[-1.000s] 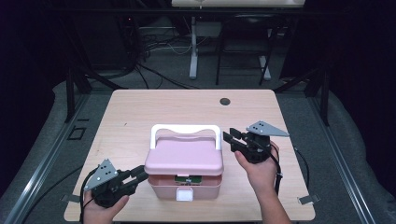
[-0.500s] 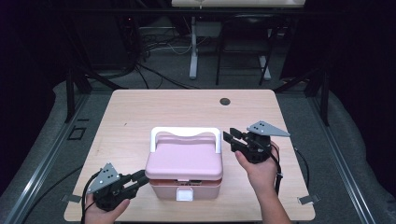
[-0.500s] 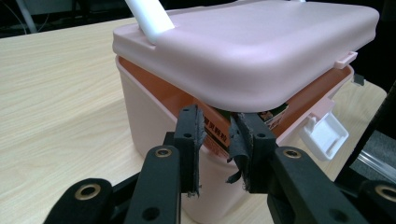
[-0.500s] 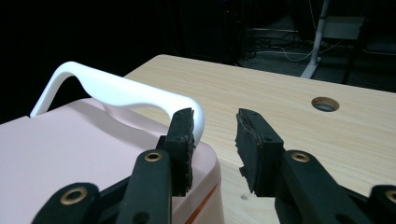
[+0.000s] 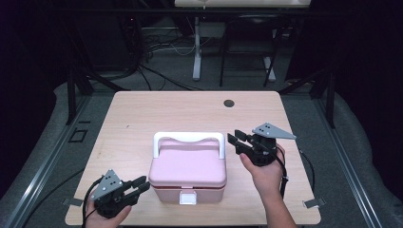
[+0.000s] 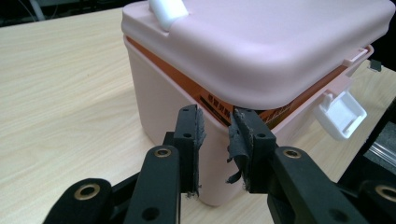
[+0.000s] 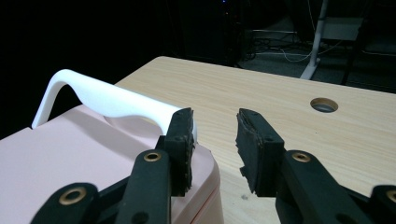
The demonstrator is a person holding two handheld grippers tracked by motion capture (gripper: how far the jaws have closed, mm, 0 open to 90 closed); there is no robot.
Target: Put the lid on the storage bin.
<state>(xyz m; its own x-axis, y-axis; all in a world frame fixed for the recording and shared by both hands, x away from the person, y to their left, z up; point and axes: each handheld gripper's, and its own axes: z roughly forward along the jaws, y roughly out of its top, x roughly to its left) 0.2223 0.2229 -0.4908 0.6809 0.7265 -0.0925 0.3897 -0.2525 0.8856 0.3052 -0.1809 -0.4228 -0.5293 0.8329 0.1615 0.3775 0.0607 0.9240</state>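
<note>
Working on a pink box (image 5: 187, 168) standing near the front edge of the table (image 5: 142, 114), lid (image 5: 187, 159) down, white handle (image 5: 188, 137) raised along the back, white latch (image 5: 188, 198) facing the person.

Holding the left claw (image 5: 140, 185) open and empty just beside the front left corner of the box, aiming at the seam under the lid, with an orange strip (image 6: 187, 88) showing there in the left gripper view. Holding the right claw (image 5: 235, 140) open and empty too, level with the right end of the handle. Seemingly lining one pad (image 7: 182, 135) up against that end, though not being able to tell whether touching or just apart.

Judging the likely trouble from here:
- Closing the right claw beside the handle rather than around it, and so pinching air or knocking the handle flat.
- Grabbing the handle far out at its end instead of nearer the middle, tilting the box on any lift.
- Pushing the left claw into the corner with the jaws this wide, sliding the whole box across the smooth table or turning it, since gripping nothing yet for steadying.
- Prying at the seam with the latch possibly not undone, straining the lid or dragging the box toward the table edge.
- Lifting by the handle with the latch loose, letting the lid swing up and the body drop.
</note>
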